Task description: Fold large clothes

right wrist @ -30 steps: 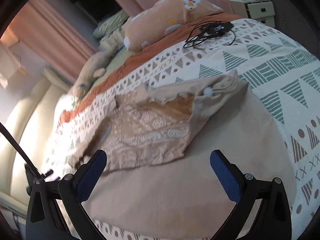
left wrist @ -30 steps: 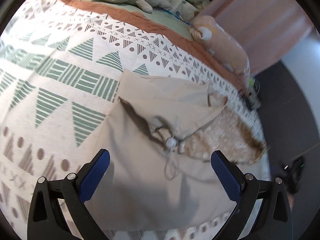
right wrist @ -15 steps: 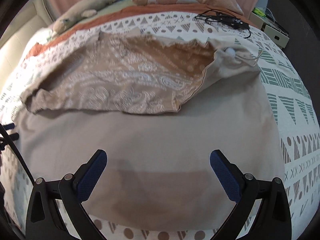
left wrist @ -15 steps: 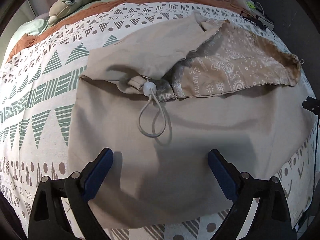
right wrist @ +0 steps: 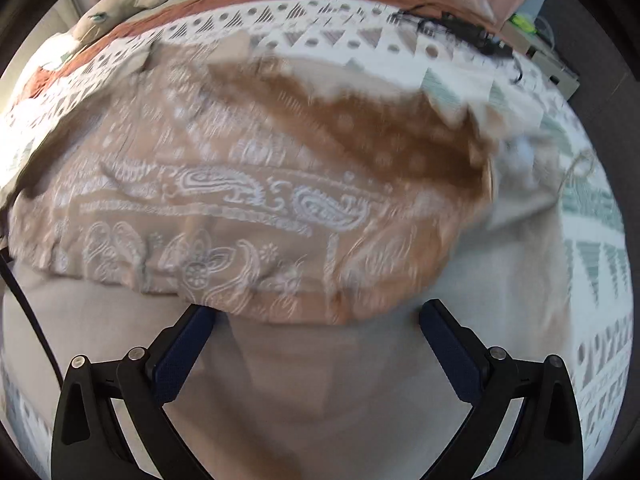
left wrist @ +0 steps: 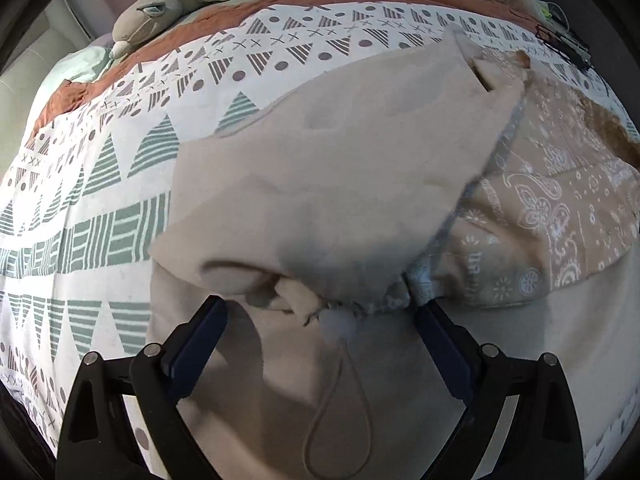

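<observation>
In the left wrist view, the beige garment [left wrist: 332,184] is seen spread on the bed [left wrist: 80,216], over the patterned bedspread, with a plain flap turned over so that the paisley lining [left wrist: 552,208] is exposed on the right. The left tongs [left wrist: 320,344] are released, with the jaws wide apart, and they are held just above the bunched hem where the white cord stopper [left wrist: 338,324] and its cord loop [left wrist: 340,420] lie; nothing is pressed between the pads. A grey plush toy [left wrist: 180,0] is lying at the far end of the bed. In the right wrist view, which is blurred, the right tongs [right wrist: 316,344] are also released and stand over the near edge of the paisley lining [right wrist: 224,208], with the plain beige cloth below them; the cloth is not gripped. The step in hand is judged to be the taking of the folded edge at two points. For a good fold, the whole edge layer should be pinched, the cord should be left out of the grip, and both corners should be lifted together so that the crease is kept straight.
</observation>
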Demonstrator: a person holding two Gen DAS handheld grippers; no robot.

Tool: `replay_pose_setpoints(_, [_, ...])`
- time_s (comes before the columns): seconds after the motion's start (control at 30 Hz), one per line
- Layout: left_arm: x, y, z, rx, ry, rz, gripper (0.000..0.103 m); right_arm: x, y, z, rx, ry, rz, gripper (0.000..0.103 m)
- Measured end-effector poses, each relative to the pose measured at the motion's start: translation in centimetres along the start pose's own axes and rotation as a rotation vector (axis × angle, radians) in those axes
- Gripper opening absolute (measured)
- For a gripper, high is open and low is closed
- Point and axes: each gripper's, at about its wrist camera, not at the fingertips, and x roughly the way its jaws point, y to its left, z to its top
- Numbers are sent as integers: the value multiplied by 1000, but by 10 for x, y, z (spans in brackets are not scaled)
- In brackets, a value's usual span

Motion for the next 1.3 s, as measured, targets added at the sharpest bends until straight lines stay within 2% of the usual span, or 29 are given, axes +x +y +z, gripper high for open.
replay_pose_setpoints(0.07, [2,5,13,-24,-30,24,97,6,-2,13,5,-25,-34,103])
replay_pose_setpoints(0.2, [9,22,33,-87,-80,15,97,20,-8,37,30,-77,-82,100])
replay_pose_setpoints(0.4, [26,38,60,-181,-114,67,97,46,-22,62,100,-131,-138,100])
replay_pose_setpoints(0.53, [30,47,65,-200,-147,128,97,65,-39,73,163,-157,-208,100])
replay_pose_setpoints(0.63, [21,57,63,-238,-186,141,97,67,-50,74,209,-183,-212,100])
replay_pose_setpoints(0.77, [6,78,53,-281,-202,5,97,53,-52,68,203,-207,-136,100])
replay_pose_setpoints(0.9, [-16,86,38,-299,-213,-41,97,33,-52,55,191,-224,-71,100])
replay_pose_setpoints(1.0, [-34,88,23,-314,-198,-92,97,12,-57,40,211,-228,4,100])
replay_pose_setpoints(1.07, [-45,89,12,-328,-180,-115,97,-1,-63,29,207,-234,19,100])
replay_pose_setpoints(1.17, [-61,93,-6,-377,-150,-190,97,-23,-71,10,203,-239,29,100])
replay_pose_setpoints(1.3, [-86,99,-33,-434,-137,-261,97,-51,-81,-21,247,-240,109,100])
